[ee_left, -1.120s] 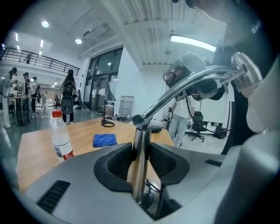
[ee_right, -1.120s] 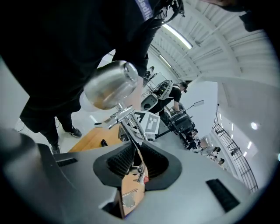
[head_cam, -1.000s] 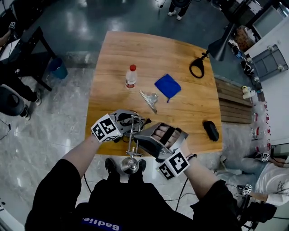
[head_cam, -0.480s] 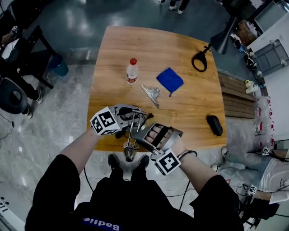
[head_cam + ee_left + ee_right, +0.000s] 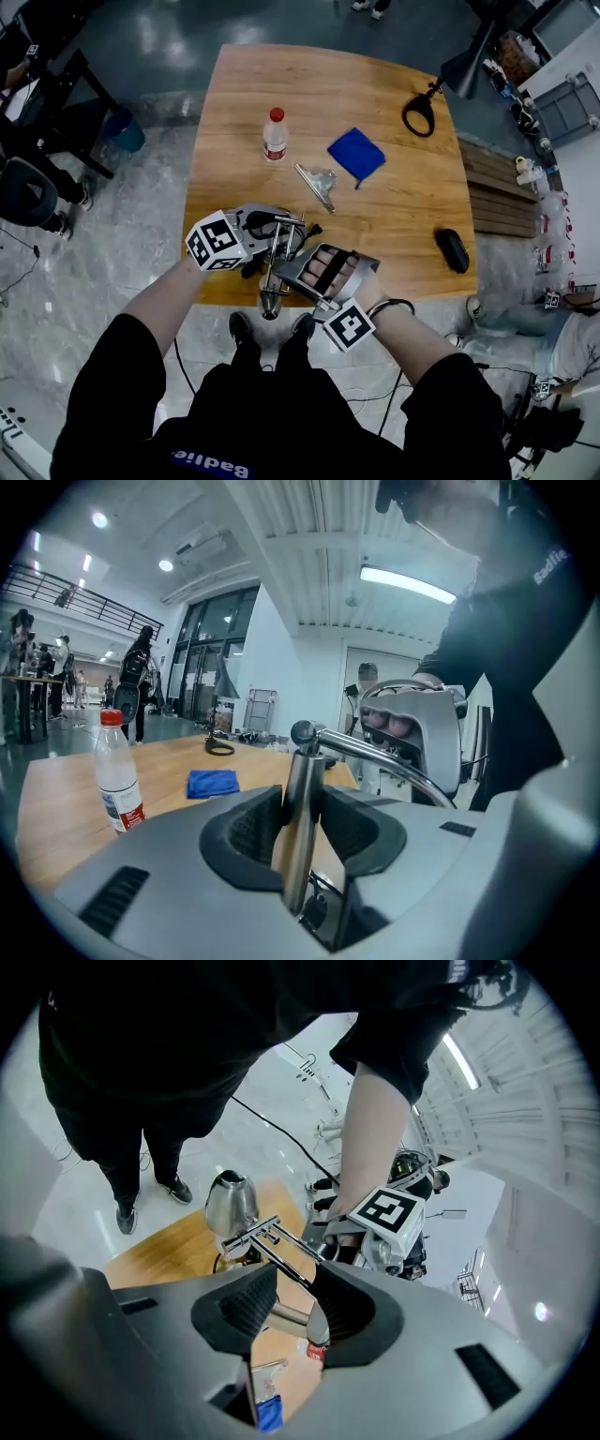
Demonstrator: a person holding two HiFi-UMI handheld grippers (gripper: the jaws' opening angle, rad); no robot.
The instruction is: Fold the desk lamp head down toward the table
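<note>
Left claw (image 5: pixel 302 808) clamps shut on the upright steel post (image 5: pixel 298 850) of the desk lamp (image 5: pixel 273 270). The right claw (image 5: pixel 292 1309) has just been opening its jaws. They now stand apart, with the lamp's arm (image 5: pixel 281 1251) running between the pads and neither pad pressing it.

From my remote seat, the wooden table (image 5: pixel 375 84) fills the middle of the head view. The lamp sits at its near edge, lower centre of the frame, between my two hands. Its chrome head (image 5: pixel 231 1204) hangs low and pokes out past the table edge over the floor, so I judge the fold to be close to finished.

Well apart, toward the upper middle of the head view, stand a water bottle (image 5: pixel 274 136), a blue cloth (image 5: pixel 356 156) and a small silvery metal piece (image 5: pixel 317 185). None of them is within the lamp's reach.

The risks I see all sit at that edge:
- **Tipping:** With the head overhanging and only the left claw holding, a slip down the smooth post could let the lamp tip toward me and off the table.
- **Arm skidding free:** The right jaws are loose around the arm, so any further push could make it skid out between the pads instead of bending.
- **Joint springing back:** A stiff joint could spring back up once the arm is let go.
- **Base creeping:** Pressing down while the base sits this near the rim could drag it over the edge. I cannot see the base clearly behind the claws, so I would not trust its footing.
</note>
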